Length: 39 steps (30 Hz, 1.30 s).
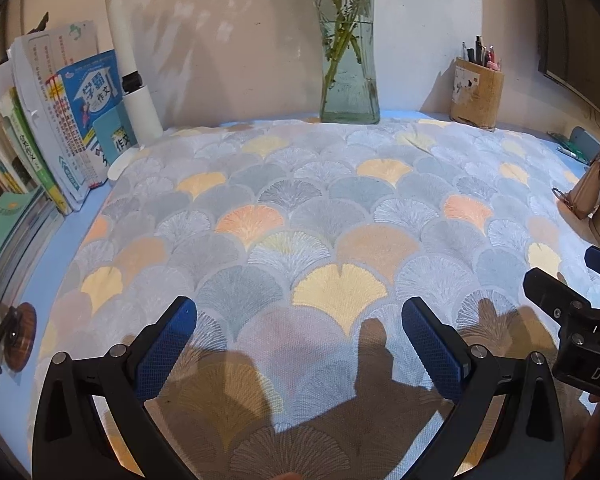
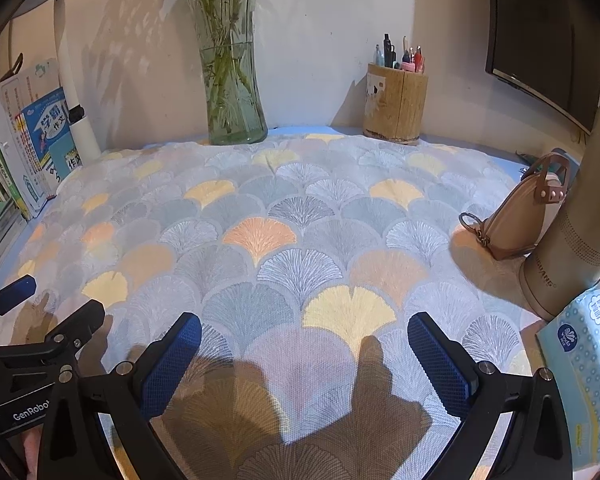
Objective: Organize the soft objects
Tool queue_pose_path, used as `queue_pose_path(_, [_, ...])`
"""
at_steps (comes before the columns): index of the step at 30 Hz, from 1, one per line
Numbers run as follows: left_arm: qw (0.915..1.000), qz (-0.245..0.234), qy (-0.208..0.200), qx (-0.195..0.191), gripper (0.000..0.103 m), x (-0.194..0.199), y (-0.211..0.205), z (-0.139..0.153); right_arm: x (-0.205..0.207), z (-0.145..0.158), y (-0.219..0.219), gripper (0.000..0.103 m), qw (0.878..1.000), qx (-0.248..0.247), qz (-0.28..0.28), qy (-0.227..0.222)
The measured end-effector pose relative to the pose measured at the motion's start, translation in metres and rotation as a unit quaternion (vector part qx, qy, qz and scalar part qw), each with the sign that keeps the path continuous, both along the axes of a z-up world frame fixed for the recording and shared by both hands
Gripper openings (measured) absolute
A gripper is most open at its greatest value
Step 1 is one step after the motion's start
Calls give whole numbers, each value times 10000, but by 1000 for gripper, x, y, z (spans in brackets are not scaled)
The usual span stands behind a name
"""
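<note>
Both claws wide, holding nothing: left gripper (image 1: 300, 344) and right gripper (image 2: 304, 356) hover side by side over the near edge of the patterned cloth (image 1: 300, 208). Cloth lies flat, filling centre frame up to the vase (image 1: 350, 92); long axis left-right, neither arm nearer.

Table (image 1: 82, 216): blue surface, visible only along the margins. A fan-patterned cloth (image 1: 300, 216) lies spread flat over most of it. At the back edge stand a glass vase (image 1: 350, 76) with green stems and a wooden pen holder (image 1: 476, 94). Upright books (image 1: 60, 120) line the left margin beside a white lamp base (image 1: 140, 108). On the right: a tan pouch (image 2: 516, 220), a beige bottle (image 2: 572, 232) and a tissue pack (image 2: 584, 360).
</note>
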<state>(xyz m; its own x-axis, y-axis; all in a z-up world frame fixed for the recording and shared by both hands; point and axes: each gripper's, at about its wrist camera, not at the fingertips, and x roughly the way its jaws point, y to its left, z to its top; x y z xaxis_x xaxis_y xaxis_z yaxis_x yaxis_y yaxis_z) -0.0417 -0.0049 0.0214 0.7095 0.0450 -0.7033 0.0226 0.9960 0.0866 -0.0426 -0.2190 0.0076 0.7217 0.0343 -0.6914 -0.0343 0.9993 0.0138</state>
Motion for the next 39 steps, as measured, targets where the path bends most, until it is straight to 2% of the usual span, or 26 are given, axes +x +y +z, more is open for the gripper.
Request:
queue_pose_path(34, [9999, 82, 70, 89, 102, 4, 3, -1, -1, -1, -3, 103, 10000, -8, 40, -7])
queue_pose_path(39, [9996, 160, -98, 202, 102, 1, 4, 2, -4, 0, -3, 103, 9999, -27, 63, -75])
